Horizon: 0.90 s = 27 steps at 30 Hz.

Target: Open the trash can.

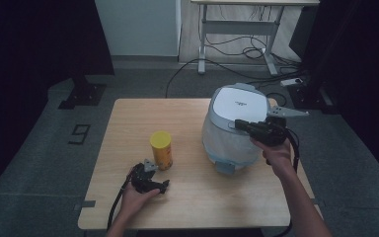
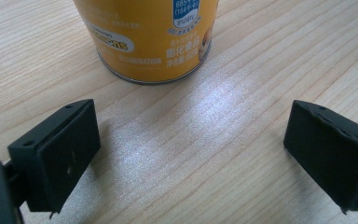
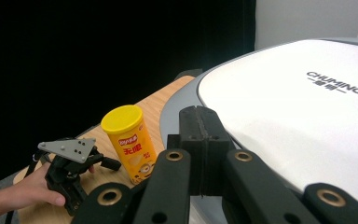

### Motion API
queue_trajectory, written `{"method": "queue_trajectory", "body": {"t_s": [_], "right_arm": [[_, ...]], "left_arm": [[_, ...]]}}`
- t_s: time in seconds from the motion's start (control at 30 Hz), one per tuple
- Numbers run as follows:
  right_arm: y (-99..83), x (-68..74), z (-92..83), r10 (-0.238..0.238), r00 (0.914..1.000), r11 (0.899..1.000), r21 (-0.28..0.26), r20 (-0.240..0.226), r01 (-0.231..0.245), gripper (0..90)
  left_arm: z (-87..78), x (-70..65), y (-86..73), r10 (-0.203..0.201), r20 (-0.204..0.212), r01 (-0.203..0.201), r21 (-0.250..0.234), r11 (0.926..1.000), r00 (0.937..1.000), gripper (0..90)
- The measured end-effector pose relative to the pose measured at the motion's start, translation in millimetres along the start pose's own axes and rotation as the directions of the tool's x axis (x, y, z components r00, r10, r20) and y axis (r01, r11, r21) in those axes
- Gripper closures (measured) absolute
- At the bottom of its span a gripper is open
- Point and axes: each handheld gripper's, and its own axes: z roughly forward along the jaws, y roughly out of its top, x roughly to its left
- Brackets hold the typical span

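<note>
Where the wooden counter (image 1: 192, 197) fills the middle of the high view, its biggest load is a grey-and-white cooker (image 1: 234, 131) with a pale flat lid, standing on the right half, well back from the near edge. Next in size comes the yellow snack can (image 1: 161, 149), upright with its yellow lid on, set left of the cooker and apart from it, roughly at the counter's centre. The right claw (image 1: 240, 124) is held level over the cooker's lid – its two black jaws are pressed flat together with nothing between them, as the right gripper view shows; whether they touch the lid is hard to judge from these angles. The left claw (image 1: 164, 185) lies low on the counter just in front of the can, gripped by the person's left hand (image 1: 133, 200). In the left gripper view its jaws stand wide apart with bare wood between them – the can's base sits just beyond the tips, not touched by either.
</note>
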Motion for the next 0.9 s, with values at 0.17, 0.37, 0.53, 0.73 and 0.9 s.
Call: {"method": "queue_trajectory", "body": {"t_s": [0.17, 0.37, 0.53, 0.73, 0.9], "right_arm": [[-2.2, 1.4, 4.1, 0.001, 0.9999, 1.0, 0.004, 0.012, -0.001, 89.1], [-3.2, 0.6, 4.0, 0.01, 0.9999, 1.0, 0.008, 0.005, -0.01, 89.3], [-5.2, 0.0, 2.3, 0.022, 0.9997, 1.0, 0.012, -0.006, -0.022, 89.4], [-6.6, -0.1, 0.2, 0.026, 0.9996, 1.0, -0.003, -0.012, -0.026, 89.0], [-7.0, 7.0, -9.1, -0.035, 0.9986, 0.998, -0.046, 0.04, 0.037, 80.0]], "left_arm": [[0.0, 0.0, 0.0, 0.0, 0.0, 0.0, 0.0, 1.0, 1.0, 3.3], [0.0, 0.0, 0.0, 0.0, 0.0, 0.0, 0.0, 1.0, 1.0, 3.3], [-0.2, -0.3, -0.3, -0.001, 0.0, 0.001, -0.001, 1.0, 1.0, 3.5], [-0.3, -0.2, -0.2, 0.0, 0.001, 0.0, -0.001, 1.0, 1.0, 3.6], [-0.3, -0.2, -0.2, -0.001, 0.001, 0.001, -0.001, 1.0, 1.0, 3.5]]}}
